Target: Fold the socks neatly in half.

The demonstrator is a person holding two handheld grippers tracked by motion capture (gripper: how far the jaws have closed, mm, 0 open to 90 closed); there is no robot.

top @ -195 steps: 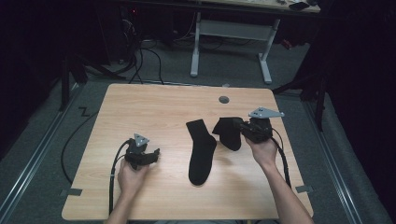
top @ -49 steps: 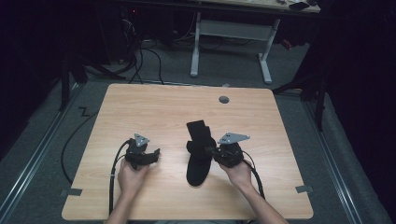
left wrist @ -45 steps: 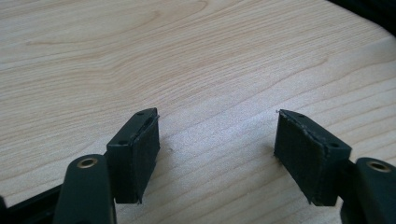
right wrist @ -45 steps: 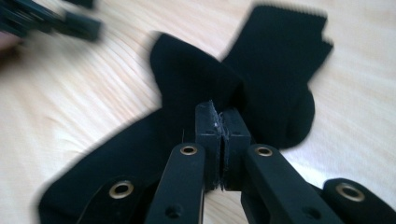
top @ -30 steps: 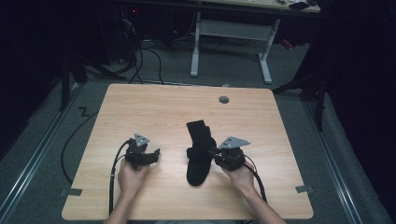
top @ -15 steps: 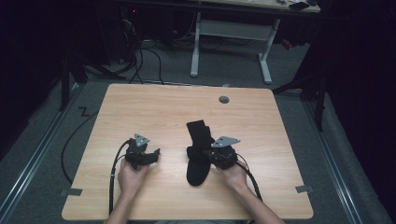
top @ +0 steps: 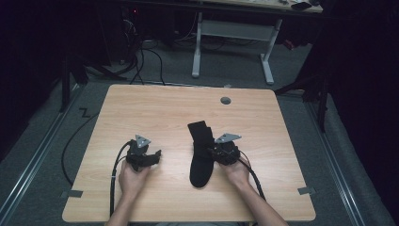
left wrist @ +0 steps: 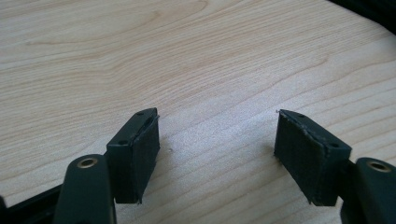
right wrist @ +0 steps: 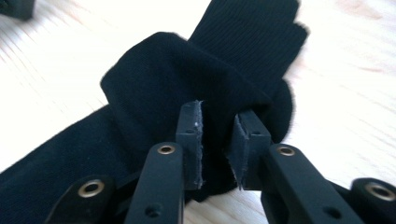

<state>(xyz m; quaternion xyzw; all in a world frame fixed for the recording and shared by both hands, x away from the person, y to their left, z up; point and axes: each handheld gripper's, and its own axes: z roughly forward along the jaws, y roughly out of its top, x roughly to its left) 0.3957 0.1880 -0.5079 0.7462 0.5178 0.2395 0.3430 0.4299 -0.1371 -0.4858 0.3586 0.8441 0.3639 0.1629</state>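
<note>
- High view: black socks (top: 201,153) are lying mid-table, slightly right of centre, one stacked on the other; dark on dark, so the boundary between the two is hard to make out.
- High view: right gripper (top: 217,153) is sitting against the socks' right edge; its jaw tips are blending into the black fabric, and the person's right hand (top: 236,171) is covering the rear of it.
- High view: left gripper (top: 153,157) is resting on bare table (top: 155,110), well apart from the socks; forearms are getting cut off at the bottom edge.
- Left gripper view: left gripper (left wrist: 215,151) is standing released, jaws wide apart with wood grain between the pads; the handles are cropped at the bottom.
- Right gripper view: right gripper (right wrist: 217,140) has just been opening; a narrow gap is showing between the pads, with a folded bunch of sock (right wrist: 187,79) right at and behind the tips.
- Right gripper view: pads are looking loose on the fabric, not pinching; the sock's lower part is running out of frame at left, background overexposed.
</note>
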